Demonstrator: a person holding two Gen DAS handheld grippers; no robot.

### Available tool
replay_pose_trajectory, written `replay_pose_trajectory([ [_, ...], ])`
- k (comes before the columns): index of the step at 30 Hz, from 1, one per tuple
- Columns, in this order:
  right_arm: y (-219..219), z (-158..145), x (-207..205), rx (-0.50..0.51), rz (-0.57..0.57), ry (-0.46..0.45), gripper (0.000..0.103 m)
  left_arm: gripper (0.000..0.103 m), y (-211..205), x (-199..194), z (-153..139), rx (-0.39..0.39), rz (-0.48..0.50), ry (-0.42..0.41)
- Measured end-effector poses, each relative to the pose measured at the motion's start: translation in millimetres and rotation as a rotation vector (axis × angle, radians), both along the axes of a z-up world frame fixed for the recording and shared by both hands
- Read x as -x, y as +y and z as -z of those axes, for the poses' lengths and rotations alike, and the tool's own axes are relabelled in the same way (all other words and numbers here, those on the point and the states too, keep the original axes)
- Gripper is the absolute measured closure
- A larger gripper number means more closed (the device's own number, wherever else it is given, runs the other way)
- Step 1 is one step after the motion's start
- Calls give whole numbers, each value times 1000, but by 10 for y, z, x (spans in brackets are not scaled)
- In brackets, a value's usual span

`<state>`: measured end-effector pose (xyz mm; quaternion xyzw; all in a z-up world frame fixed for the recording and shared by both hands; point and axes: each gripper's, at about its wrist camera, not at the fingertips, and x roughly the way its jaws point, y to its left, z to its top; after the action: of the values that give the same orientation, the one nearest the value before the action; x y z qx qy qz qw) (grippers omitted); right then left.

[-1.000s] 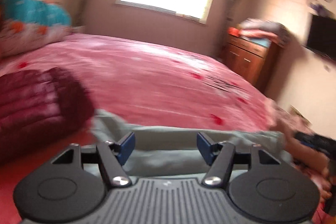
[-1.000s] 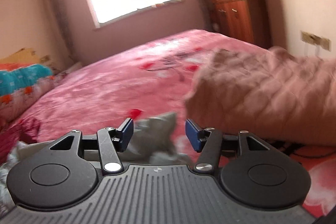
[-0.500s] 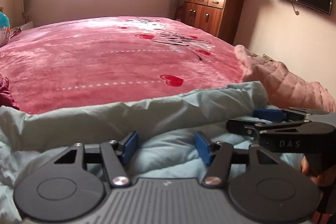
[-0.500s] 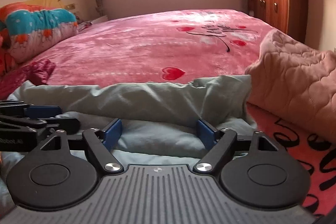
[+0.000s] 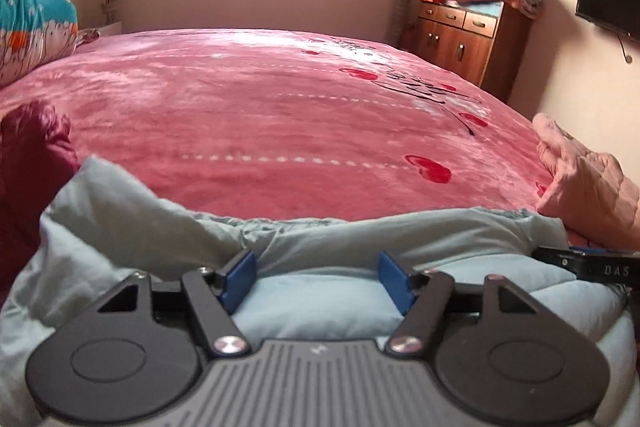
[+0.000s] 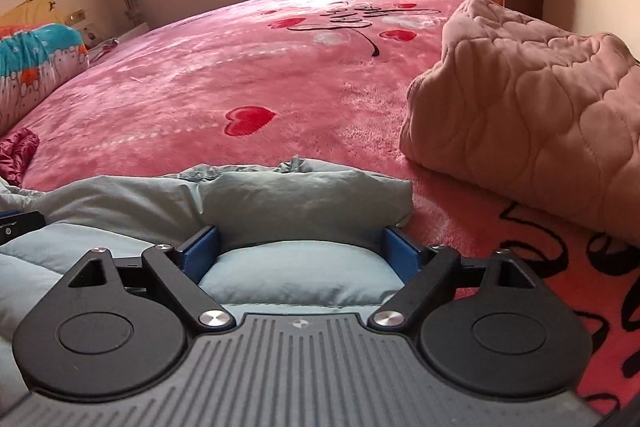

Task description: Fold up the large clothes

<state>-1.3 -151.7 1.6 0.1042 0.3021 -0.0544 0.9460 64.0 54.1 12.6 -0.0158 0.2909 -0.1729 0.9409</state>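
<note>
Lying directly under and ahead of both tools: pale blue-grey padded garment (image 5: pixel 360 239), long axis running left to right along the near edge of the bed, folded ridge just past the fingertips. Left gripper (image 5: pixel 318 277) hovering over the left-middle section, jaws apart and just having widened, nothing clamped; right gripper (image 6: pixel 300 253) sitting nearest the right end, jaws spread to the widest, straddling a puffed panel without pinching. Resting on pink plush heart-print blanket (image 5: pixel 280 115); maroon quilted cloth (image 5: pixel 28 163) at left, beige quilted throw (image 6: pixel 532 99) at right, wooden dresser (image 5: pixel 468 39) beyond.
</note>
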Motion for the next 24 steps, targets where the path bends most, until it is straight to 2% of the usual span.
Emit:
replay_pose_trajectory([
  [9,44,11,-11,23,-6,13,0,27,65,-32,258,81,-21,-22],
  [15,79,41,-31,43,-13,6,0,26,124,-93,354,142,-19,-6],
  [20,110,36,-55,71,-9,4,0,26,107,-95,324,134,-19,-3],
  [24,74,-10,-35,55,-6,-2,0,25,97,-54,176,88,-30,0],
])
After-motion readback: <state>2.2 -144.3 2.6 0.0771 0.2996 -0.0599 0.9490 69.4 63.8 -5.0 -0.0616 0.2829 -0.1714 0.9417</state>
